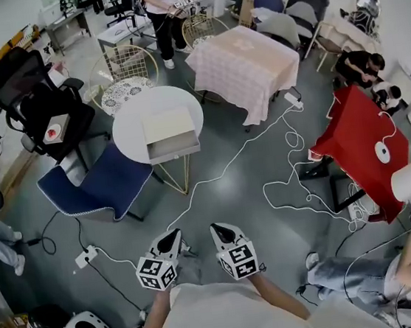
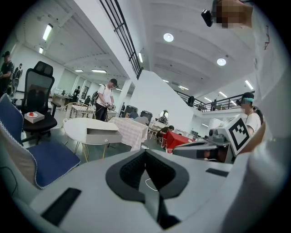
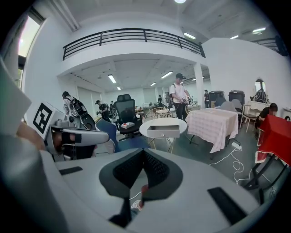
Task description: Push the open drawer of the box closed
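Box [image 1: 167,123]: upper left of centre, on white table [image 1: 128,128]; drawer [image 1: 174,150] open.
Left gripper [image 1: 173,236]: lower centre, fingers together, empty.
Right gripper [image 1: 219,229]: alongside, fingers together, empty.

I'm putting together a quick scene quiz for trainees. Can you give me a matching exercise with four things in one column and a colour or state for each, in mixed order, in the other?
Things:
1. drawer
2. chair beside the round table
3. table at the right edge
4. right gripper

Colour or state:
a. red
b. shut, nothing held
c. blue
d. pulled open

Pairs: 1-d, 2-c, 3-a, 4-b
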`<state>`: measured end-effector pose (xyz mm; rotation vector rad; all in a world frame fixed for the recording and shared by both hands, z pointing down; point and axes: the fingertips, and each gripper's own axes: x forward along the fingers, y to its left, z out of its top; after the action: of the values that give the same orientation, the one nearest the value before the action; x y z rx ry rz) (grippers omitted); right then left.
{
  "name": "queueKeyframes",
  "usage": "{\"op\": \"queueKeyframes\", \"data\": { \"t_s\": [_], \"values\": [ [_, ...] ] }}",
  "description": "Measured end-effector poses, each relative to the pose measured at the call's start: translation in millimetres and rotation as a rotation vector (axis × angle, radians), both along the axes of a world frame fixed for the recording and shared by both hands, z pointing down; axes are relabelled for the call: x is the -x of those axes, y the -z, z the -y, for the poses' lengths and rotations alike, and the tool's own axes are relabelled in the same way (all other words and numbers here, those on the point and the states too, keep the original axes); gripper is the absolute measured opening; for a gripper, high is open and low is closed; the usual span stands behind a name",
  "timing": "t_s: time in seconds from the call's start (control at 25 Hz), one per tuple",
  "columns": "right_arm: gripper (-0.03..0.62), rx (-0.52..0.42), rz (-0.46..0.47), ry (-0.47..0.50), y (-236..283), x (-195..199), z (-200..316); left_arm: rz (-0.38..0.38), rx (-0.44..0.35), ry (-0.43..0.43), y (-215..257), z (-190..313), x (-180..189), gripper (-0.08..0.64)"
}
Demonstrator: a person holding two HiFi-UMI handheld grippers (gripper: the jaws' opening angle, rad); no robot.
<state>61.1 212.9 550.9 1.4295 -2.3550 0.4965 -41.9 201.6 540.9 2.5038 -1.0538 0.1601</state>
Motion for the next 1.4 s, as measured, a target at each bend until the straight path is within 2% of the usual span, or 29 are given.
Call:
{"op": "queueKeyframes", "data": {
  "t_s": [0.56, 0.84, 1.08, 1.4],
  "values": [
    [0.015, 0.041, -0.01, -0.046, 4, 52, 142, -0.021, 0.035, -0.078, 5, 140, 34, 0.012],
    [0.015, 0.046, -0.016, -0.066, 14, 61, 201, -0.021, 0.034, -0.1, 16, 199, 44, 0.012],
    [0.015, 0.05, -0.012, -0.076, 14, 69, 227, -0.019, 0.042, -0.113, 16, 228, 48, 0.012],
    [0.015, 0.076, 0.011, -0.045, 7, 51, 227, -0.008, 0.073, -0.071, 12, 224, 33, 0.012]
  ]
}}
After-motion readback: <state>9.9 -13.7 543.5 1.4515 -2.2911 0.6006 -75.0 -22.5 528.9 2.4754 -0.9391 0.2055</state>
